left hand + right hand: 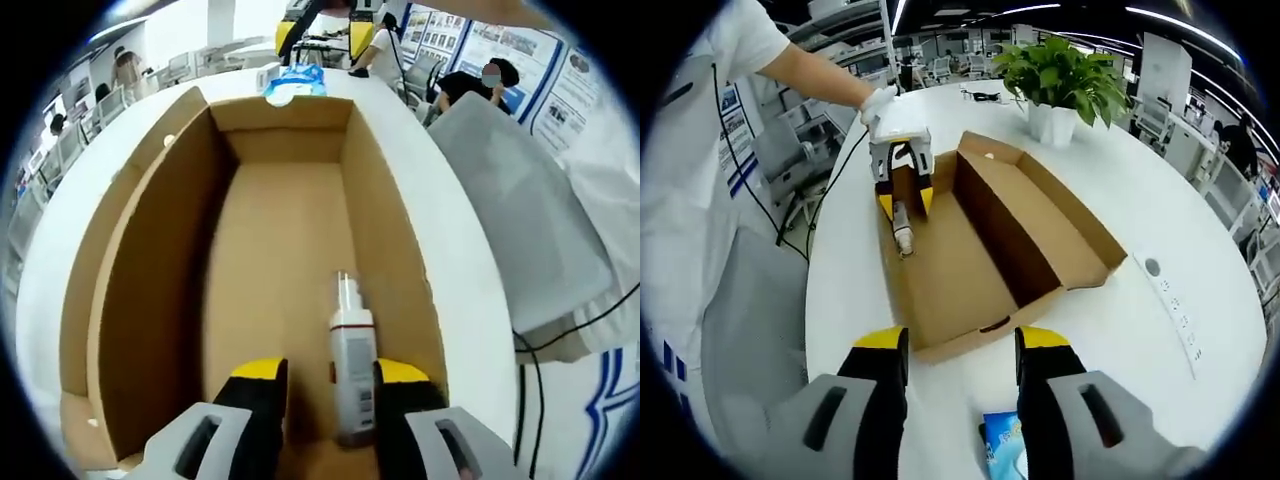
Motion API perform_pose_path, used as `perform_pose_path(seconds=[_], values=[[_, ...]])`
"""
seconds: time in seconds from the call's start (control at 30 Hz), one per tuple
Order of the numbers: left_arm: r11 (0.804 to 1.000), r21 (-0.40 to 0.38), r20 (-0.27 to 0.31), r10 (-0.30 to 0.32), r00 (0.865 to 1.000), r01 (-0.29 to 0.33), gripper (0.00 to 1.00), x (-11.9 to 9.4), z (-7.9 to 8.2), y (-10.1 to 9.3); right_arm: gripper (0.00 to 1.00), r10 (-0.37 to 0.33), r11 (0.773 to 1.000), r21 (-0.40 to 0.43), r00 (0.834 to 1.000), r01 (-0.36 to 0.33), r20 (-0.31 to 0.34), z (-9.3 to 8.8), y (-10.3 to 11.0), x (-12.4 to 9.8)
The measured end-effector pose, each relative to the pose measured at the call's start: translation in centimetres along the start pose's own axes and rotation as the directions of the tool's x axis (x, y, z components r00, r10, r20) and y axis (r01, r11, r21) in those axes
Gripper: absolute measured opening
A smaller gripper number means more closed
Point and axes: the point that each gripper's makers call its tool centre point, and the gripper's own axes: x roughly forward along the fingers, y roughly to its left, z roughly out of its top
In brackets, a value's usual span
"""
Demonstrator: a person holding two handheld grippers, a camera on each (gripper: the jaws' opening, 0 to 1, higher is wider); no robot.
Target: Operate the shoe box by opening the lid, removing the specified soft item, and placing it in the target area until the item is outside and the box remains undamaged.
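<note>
Box [280, 250] open, lid [1040, 215] folded flat at 3 o'clock in the right gripper view; white bottle [352, 370] lies inside. Left gripper [330, 385], jaws parted, brackets the bottle near its right finger without clamping. Right gripper [960, 350] is released above a blue packet [1005, 445] at 6 o'clock.

Shoe box [990, 240]: plain brown cardboard, matt, with raw cut edges. Spray bottle [352, 370] lying inside it: smooth white plastic with a printed label. Bench [1160, 190]: smooth white top with a faint sheen. Blue packet [1005, 448]: glossy printed wrapper. Each claw's fingertips [258, 372]: matt yellow over black and grey plastic.
</note>
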Motion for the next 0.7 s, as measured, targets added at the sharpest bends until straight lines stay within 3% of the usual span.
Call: perform_pose_path(seconds=[0.23, 0.47, 0.7], values=[[0.997, 0.035, -0.02, -0.061, 0.998, 0.062, 0.38, -0.1, -0.1, -0.2, 0.39, -0.002, 1.0, 0.003, 1.0, 0.002, -0.003, -0.3, -0.2, 0.2], [0.99, 0.091, -0.096, -0.097, 0.991, 0.106, 0.37, 0.2, -0.5, -0.6, 0.39, -0.001, 1.0, 0.01, 1.0, 0.001, -0.003, -0.5, -0.2, 0.3], [0.983, 0.163, -0.16, -0.061, 0.985, 0.087, 0.38, 0.6, -1.0, -0.4, 0.38, -0.003, 1.0, 0.012, 1.0, 0.003, 0.003, -0.4, -0.3, 0.4]])
